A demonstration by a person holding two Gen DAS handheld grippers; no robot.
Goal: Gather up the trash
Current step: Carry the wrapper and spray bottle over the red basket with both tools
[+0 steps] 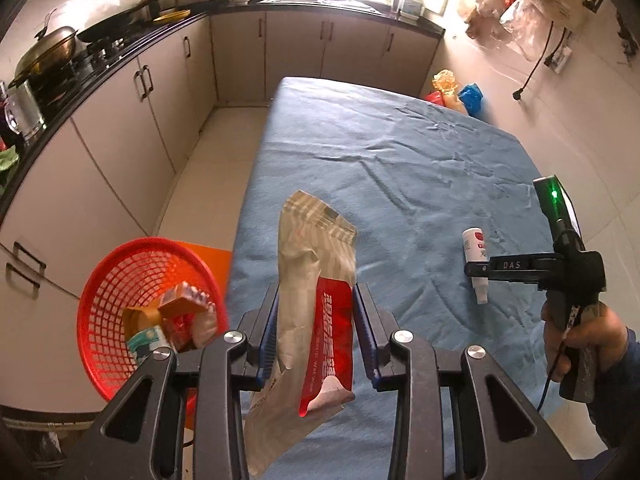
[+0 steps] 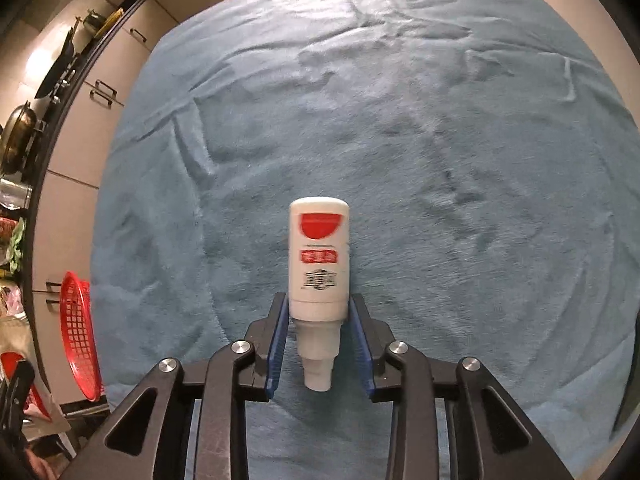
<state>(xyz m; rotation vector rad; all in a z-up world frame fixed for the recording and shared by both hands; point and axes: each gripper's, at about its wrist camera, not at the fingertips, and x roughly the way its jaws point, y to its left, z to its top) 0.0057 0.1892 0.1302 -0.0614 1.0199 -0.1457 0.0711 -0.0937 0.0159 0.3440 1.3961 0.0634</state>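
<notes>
Left hand-held gripper (image 1: pixel 316 332) is clamped on a crumpled wet-wipe packet (image 1: pixel 316 300), held above the blue-covered worktop (image 1: pixel 400 152) edge, near the red basket (image 1: pixel 120 280) on the floor that already holds other trash; the packet looks light, soft and floppy, so a mid-body pinch suits it. Right hand-held gripper (image 2: pixel 320 344) straddles a small white bottle (image 2: pixel 319 256) lying on the worktop, pads right at its shoulder, jaws narrow but not clearly pressing. The bottle looks light, rigid and smooth, may roll or slip, so best gripped across the body rather than the thin neck.
</notes>
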